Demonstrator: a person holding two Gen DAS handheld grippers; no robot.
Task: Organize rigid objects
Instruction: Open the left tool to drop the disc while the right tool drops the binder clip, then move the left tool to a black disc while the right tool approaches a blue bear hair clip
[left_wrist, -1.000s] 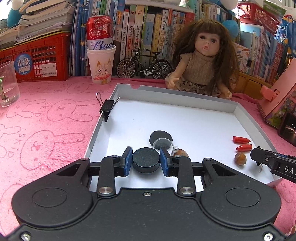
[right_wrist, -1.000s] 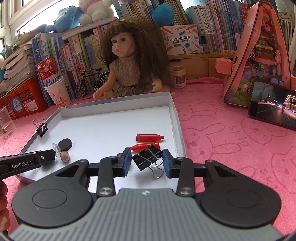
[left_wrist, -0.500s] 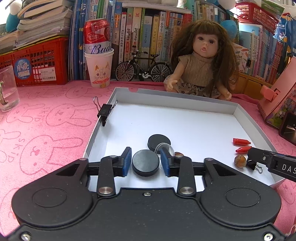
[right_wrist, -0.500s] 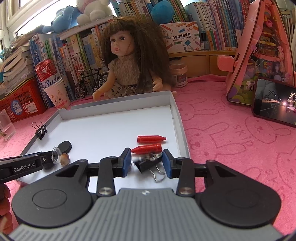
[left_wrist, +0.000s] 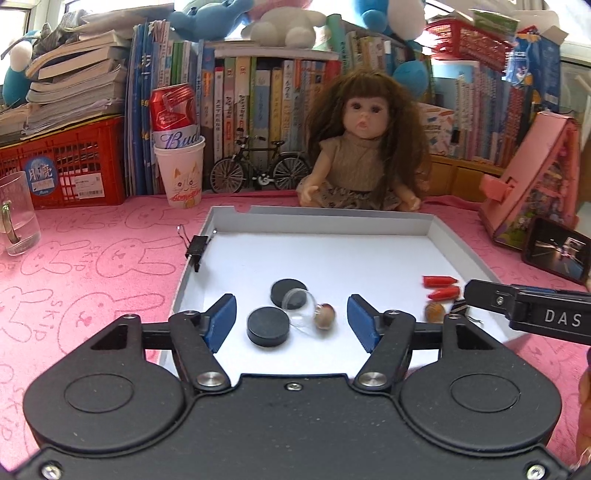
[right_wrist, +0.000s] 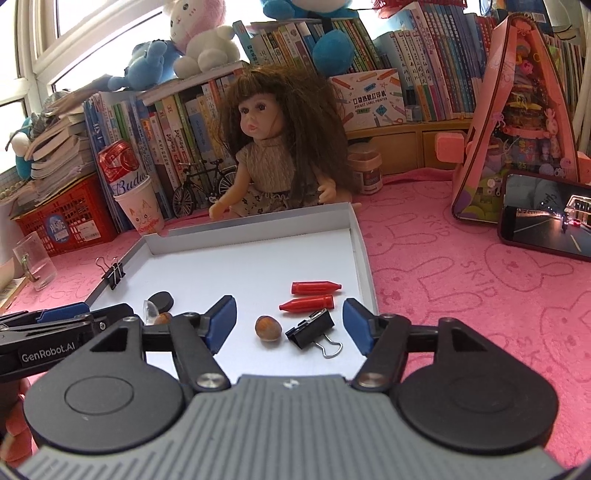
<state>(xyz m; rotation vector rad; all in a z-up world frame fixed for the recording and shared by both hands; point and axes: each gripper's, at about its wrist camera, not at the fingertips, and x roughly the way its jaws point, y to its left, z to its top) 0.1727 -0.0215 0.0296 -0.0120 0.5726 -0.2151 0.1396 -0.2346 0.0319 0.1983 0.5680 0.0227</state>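
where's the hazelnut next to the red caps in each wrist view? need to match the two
Left wrist: hazelnut at right, below the red caps, beside the right gripper's finger.
Right wrist: hazelnut low centre, between the open fingers, left of the black binder clip.
Shared landmark: doll behind the white tray.

Both claws newly open: disc (left_wrist: 268, 326), clip (right_wrist: 311, 328) released.

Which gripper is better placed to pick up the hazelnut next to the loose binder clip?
Right. The right gripper is open with the hazelnut between its fingers, beside the binder clip. The left gripper, also open, frames a black disc.
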